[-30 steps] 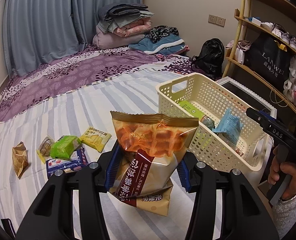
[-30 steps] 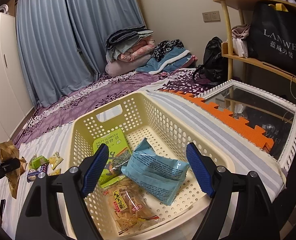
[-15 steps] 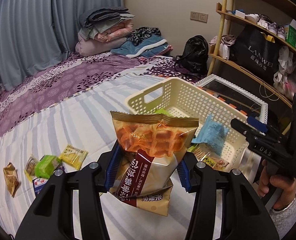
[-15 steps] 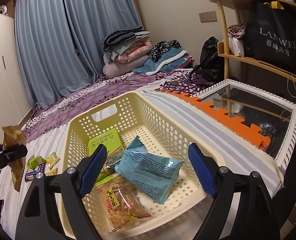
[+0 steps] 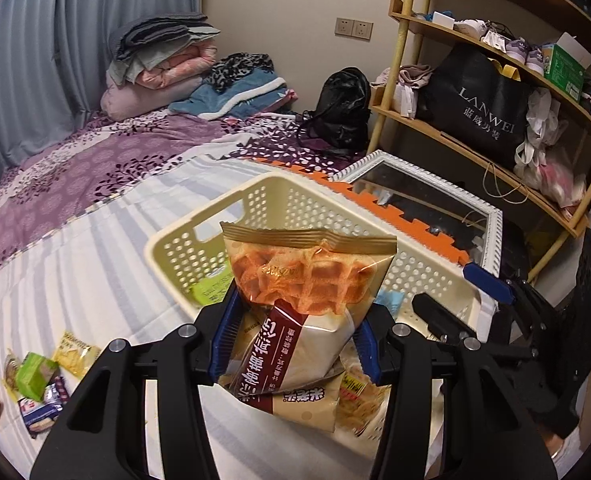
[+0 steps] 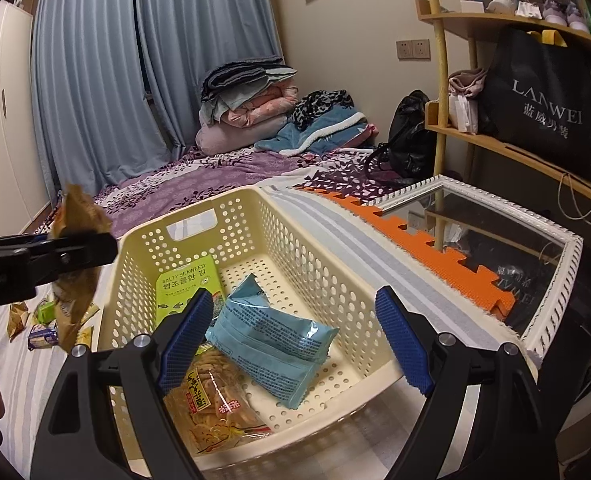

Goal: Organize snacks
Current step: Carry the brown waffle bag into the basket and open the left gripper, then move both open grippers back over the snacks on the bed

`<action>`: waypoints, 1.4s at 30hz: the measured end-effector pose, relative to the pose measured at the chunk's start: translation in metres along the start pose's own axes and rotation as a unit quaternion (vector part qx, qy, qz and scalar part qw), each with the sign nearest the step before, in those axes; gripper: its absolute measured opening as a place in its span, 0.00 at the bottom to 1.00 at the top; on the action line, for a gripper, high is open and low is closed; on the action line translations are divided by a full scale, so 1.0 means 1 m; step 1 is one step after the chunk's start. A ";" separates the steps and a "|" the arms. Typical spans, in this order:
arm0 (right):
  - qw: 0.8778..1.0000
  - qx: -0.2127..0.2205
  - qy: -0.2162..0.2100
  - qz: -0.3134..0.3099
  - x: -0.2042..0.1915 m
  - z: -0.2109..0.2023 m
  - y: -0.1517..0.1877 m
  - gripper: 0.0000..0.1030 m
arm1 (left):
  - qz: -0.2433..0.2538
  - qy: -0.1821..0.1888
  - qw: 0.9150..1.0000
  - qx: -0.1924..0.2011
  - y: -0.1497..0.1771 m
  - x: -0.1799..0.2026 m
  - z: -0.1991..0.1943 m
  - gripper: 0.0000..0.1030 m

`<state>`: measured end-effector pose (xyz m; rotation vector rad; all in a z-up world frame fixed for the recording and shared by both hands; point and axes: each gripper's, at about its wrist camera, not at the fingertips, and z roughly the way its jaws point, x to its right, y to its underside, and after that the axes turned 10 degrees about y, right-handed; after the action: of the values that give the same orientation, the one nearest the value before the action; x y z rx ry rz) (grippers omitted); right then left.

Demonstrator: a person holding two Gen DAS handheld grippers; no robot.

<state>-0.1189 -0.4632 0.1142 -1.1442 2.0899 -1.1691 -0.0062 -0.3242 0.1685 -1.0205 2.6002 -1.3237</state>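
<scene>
My left gripper [image 5: 295, 332] is shut on a waffle snack bag [image 5: 303, 300] and holds it upright, just above the near rim of the cream basket [image 5: 255, 204]. In the right wrist view the left gripper [image 6: 75, 252] and its bag [image 6: 75, 216] hang at the basket's left rim [image 6: 111, 320]. My right gripper [image 6: 295, 340] is open and empty above the basket's near end. Inside the basket lie a green seaweed pack [image 6: 187, 280], a blue packet [image 6: 271, 344] and a noodle snack pack [image 6: 211, 408].
Several small snacks [image 5: 35, 376] lie loose on the striped bedding at the left. A white-framed mirror [image 6: 491, 240] and orange foam mat [image 6: 423, 248] lie right of the basket. Wooden shelves [image 5: 475, 120] with a black bag stand at the right.
My left gripper has carried the waffle bag rightward from over the bedding to the basket's left rim. The right gripper has stayed open over the basket.
</scene>
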 end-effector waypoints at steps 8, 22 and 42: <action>1.000 0.000 0.007 -0.002 0.003 0.000 -0.003 0.82 | -0.004 0.008 1.000 0.004 -0.008 0.006 0.023 0.97; 1.000 0.003 0.001 -0.015 -0.013 -0.002 -0.006 0.84 | -0.016 -0.032 0.999 0.004 -0.004 -0.016 0.009 0.97; 0.998 0.003 -0.010 -0.060 -0.051 -0.015 -0.009 0.86 | -0.056 -0.066 0.996 0.016 0.014 -0.051 -0.027 0.97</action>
<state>-0.0988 -0.4157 0.1301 -1.2886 2.0242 -1.2127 0.0176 -0.2704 0.1631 -1.2220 2.4508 -1.2668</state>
